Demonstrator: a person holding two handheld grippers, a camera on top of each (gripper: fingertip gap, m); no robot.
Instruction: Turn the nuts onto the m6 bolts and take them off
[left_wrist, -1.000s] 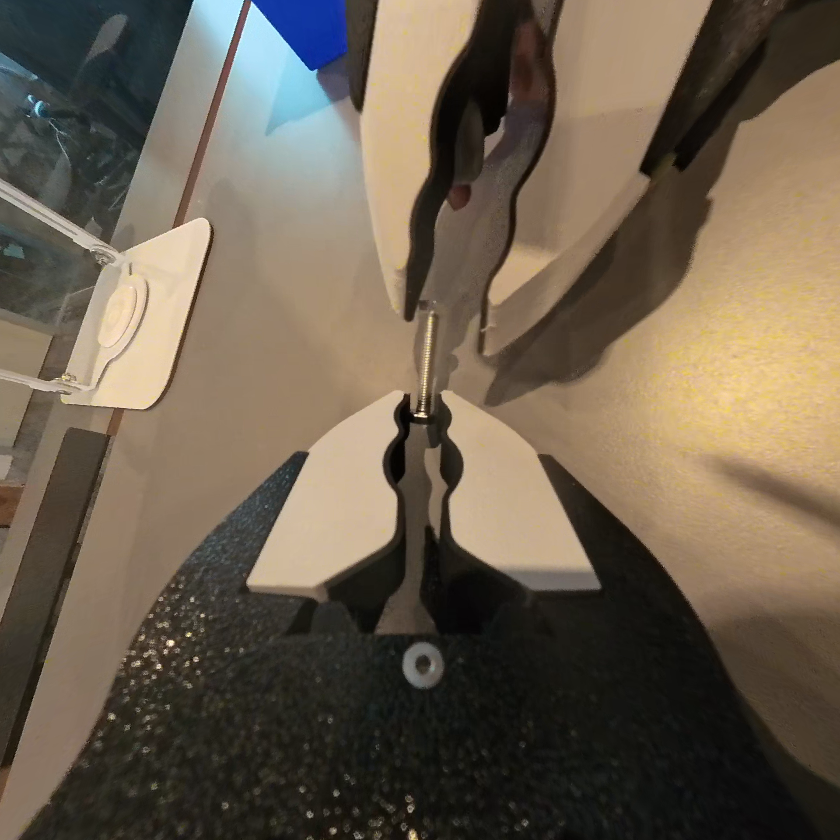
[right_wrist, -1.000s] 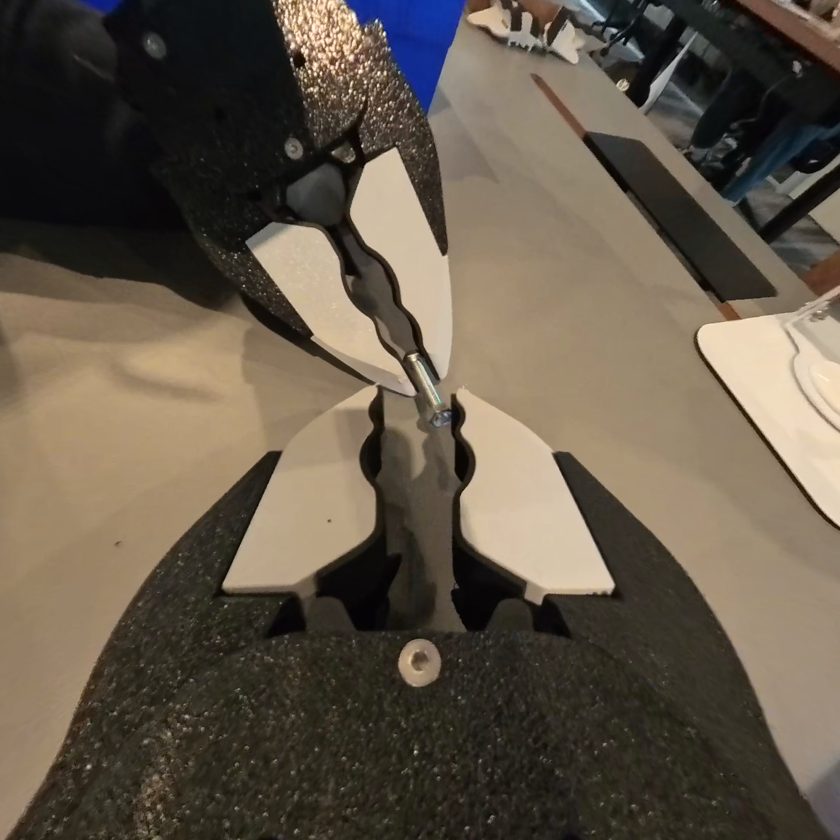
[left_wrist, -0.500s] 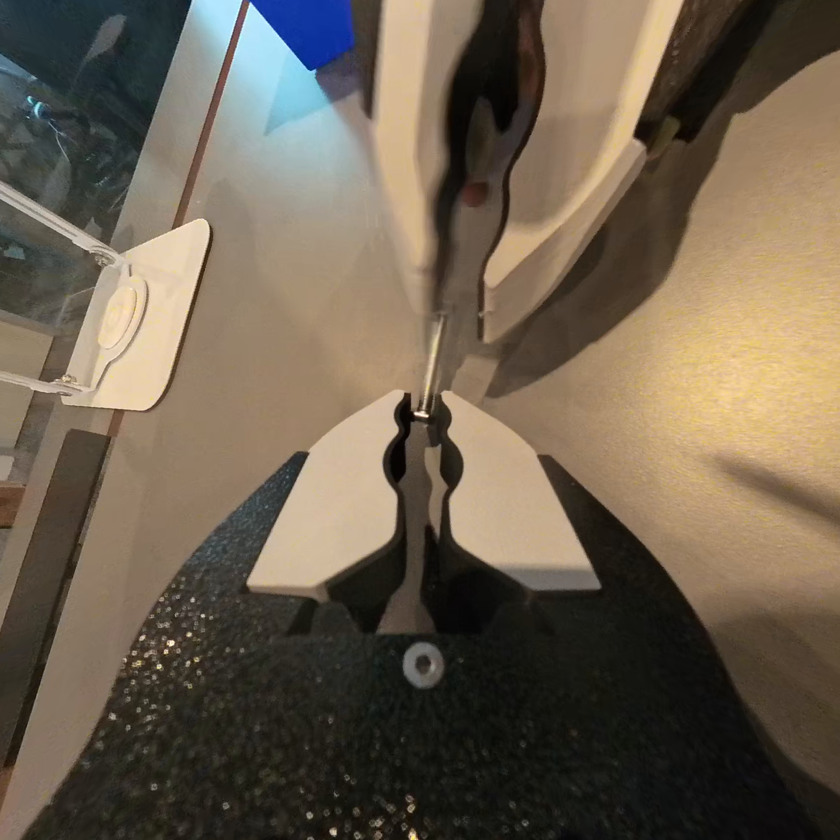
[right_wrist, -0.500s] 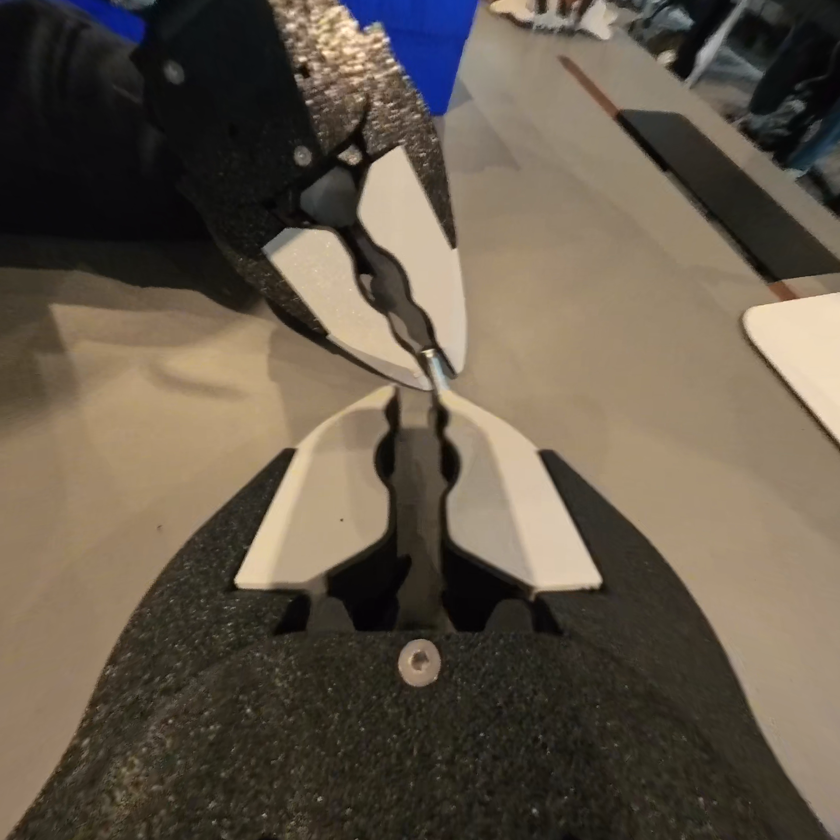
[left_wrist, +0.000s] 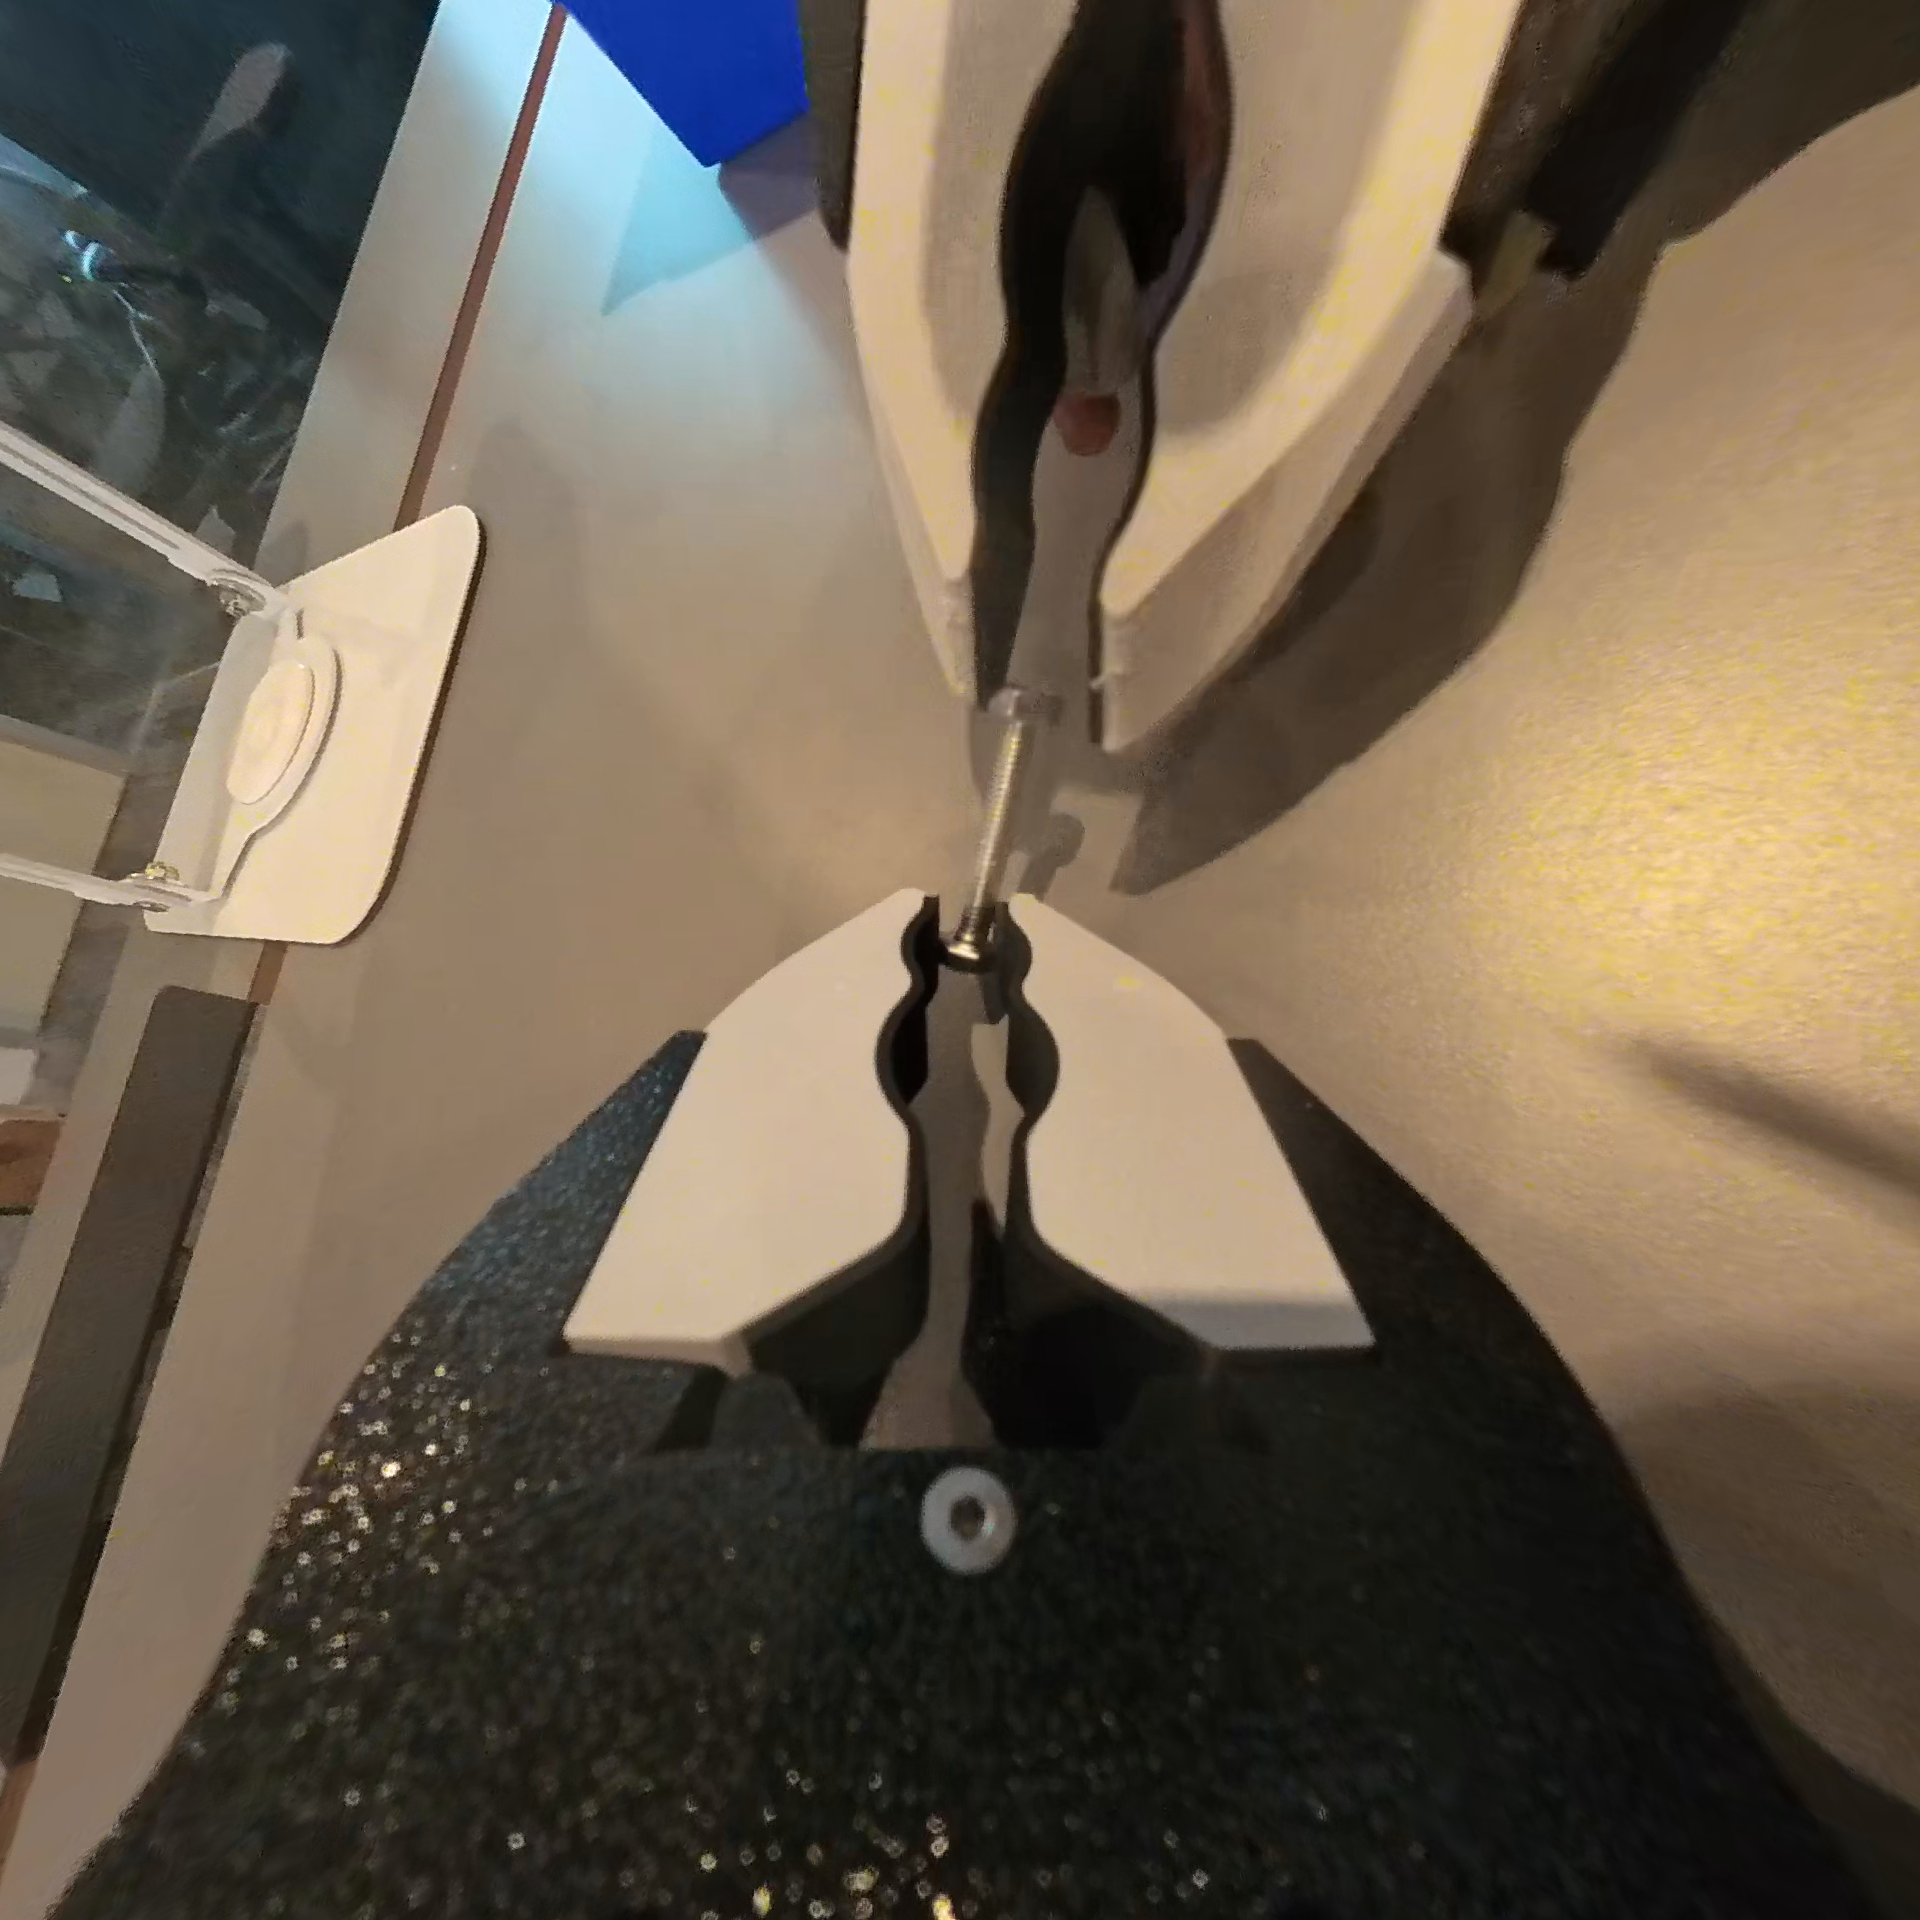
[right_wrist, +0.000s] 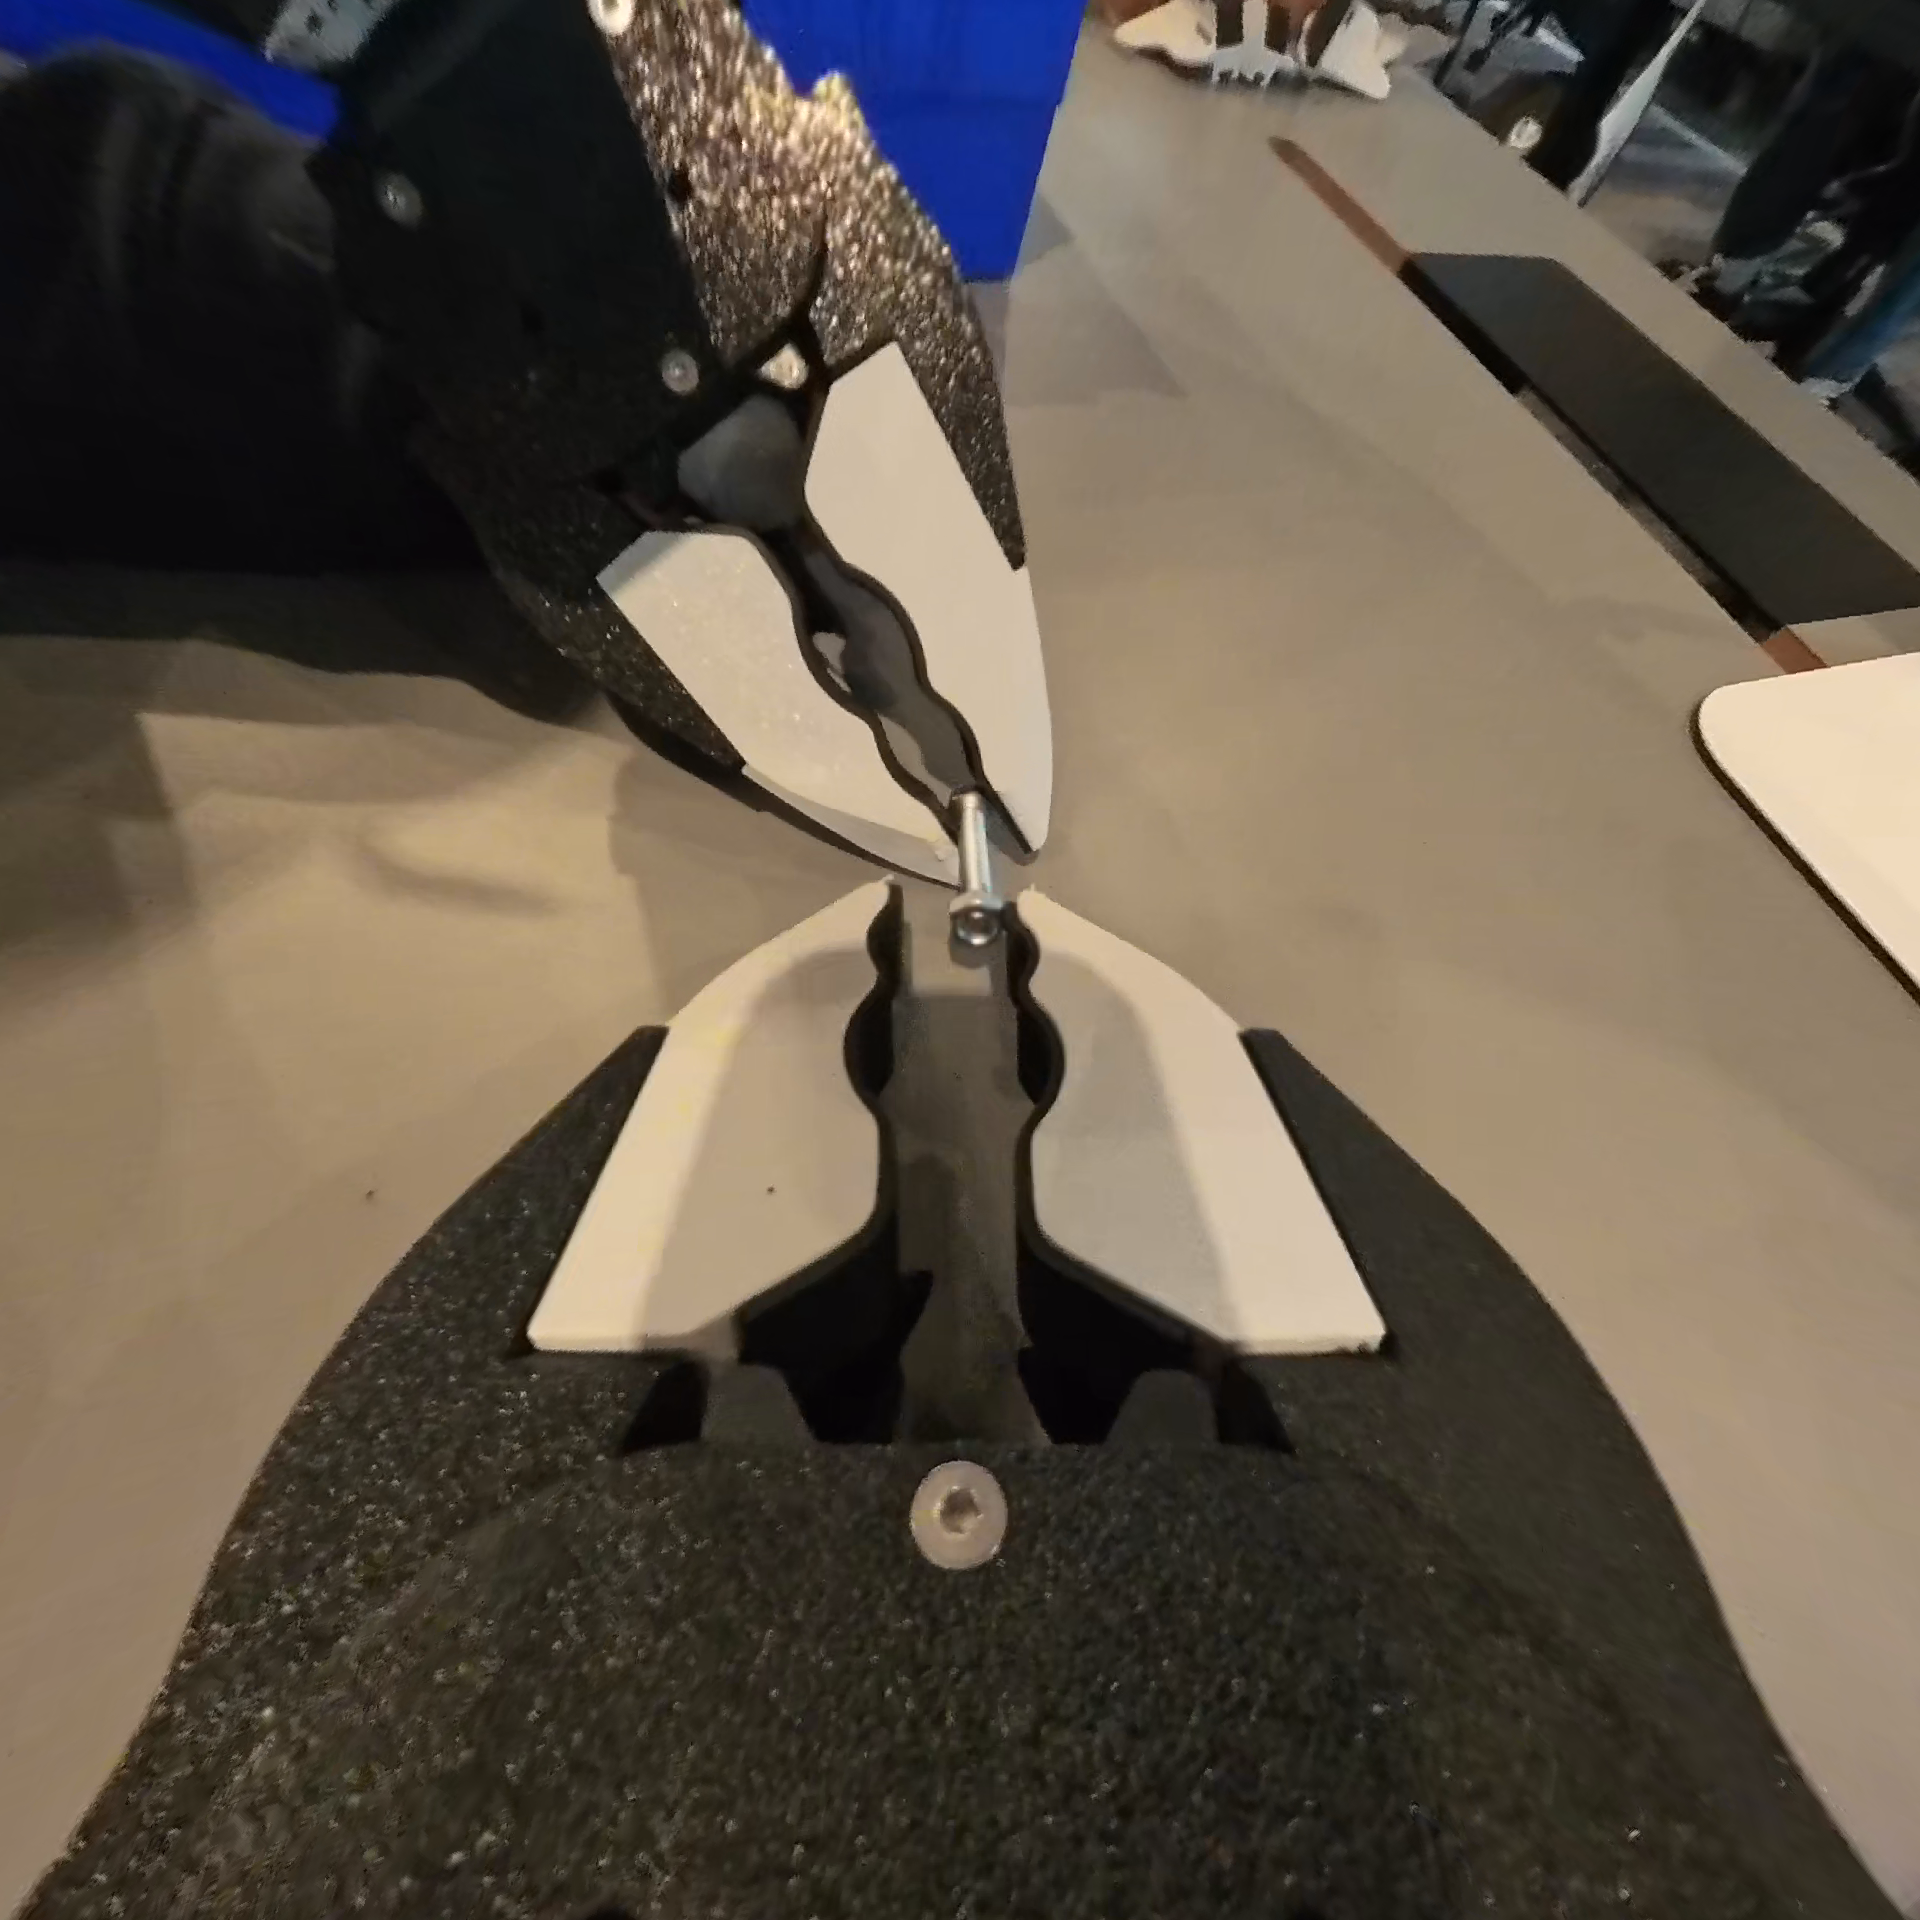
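Observation:
My left gripper (left_wrist: 968, 909) is shut on the head end of a silver M6 bolt (left_wrist: 997, 810), which points away from it. A nut (left_wrist: 1023, 707) sits on the bolt's far end. In the right wrist view the left gripper (right_wrist: 971, 821) comes in from the upper left with the bolt (right_wrist: 975, 857) sticking out of its tips. My right gripper (right_wrist: 956, 904) is open, and the nut (right_wrist: 977, 925) lies between its fingertips, near the right finger (right_wrist: 1101, 997). In the left wrist view the right gripper (left_wrist: 1034, 707) hangs from the top, jaws apart around the nut.
The grey table (right_wrist: 1351, 727) lies below both grippers. A white plate with a clear stand (left_wrist: 312, 727) sits at the table edge, also in the right wrist view (right_wrist: 1849, 810). A blue bin (right_wrist: 935, 104) stands behind. A black strip (right_wrist: 1662, 416) runs along the edge. A person's dark sleeve (right_wrist: 156, 312) holds the left gripper. The grippers' ends are close to 4 cm from one another.
Half a second ago the right gripper was closed down over the bolt's end. Now its jaws have parted and drawn back, so more of the bolt and the nut show.

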